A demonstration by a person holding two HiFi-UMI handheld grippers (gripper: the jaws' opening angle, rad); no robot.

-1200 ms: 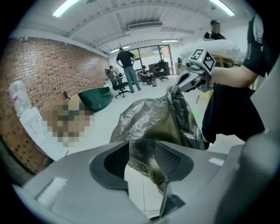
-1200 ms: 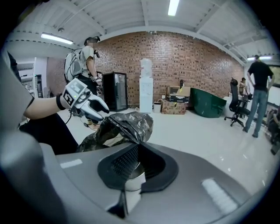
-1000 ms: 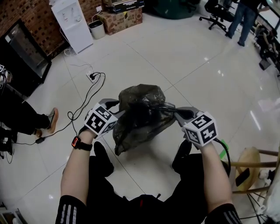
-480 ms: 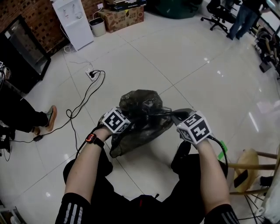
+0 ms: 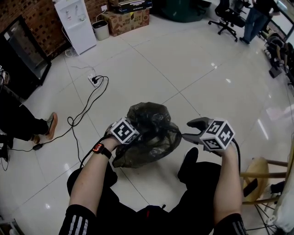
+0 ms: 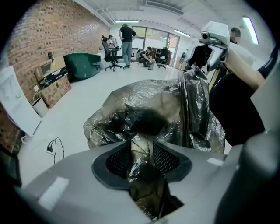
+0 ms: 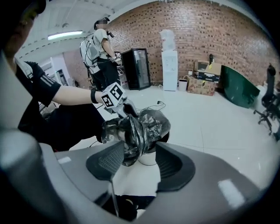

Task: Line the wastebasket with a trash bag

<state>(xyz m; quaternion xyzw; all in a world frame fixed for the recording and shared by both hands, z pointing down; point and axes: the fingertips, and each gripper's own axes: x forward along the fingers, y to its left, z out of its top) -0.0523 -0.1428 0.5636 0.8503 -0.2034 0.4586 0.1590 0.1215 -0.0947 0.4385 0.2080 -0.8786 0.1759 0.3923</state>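
A dark translucent trash bag [image 5: 149,131] lies bunched over the wastebasket, which is hidden in the head view. The right gripper view shows the white wastebasket [image 7: 148,158] under the bag [image 7: 138,124]. My left gripper [image 5: 132,133] is at the bag's left side. Its jaws have been closing a little and are shut on a fold of the film [image 6: 141,159]. My right gripper [image 5: 192,129] stands just right of the bag. Its jaws have just opened and its pads press on nothing [image 7: 139,149]; a fold of the bag hangs close before them.
A power strip with a black cable [image 5: 94,80] lies on the tiled floor at the left. A person's shoe [image 5: 51,125] is further left. A wooden stool [image 5: 261,176] stands at the right. A white cabinet [image 5: 76,23], a cardboard box [image 5: 126,18] and an office chair [image 5: 227,13] stand at the back.
The right gripper has opened, let go of the bag and drawn off to the right. The left gripper has come down with the bag, which now sits lower.
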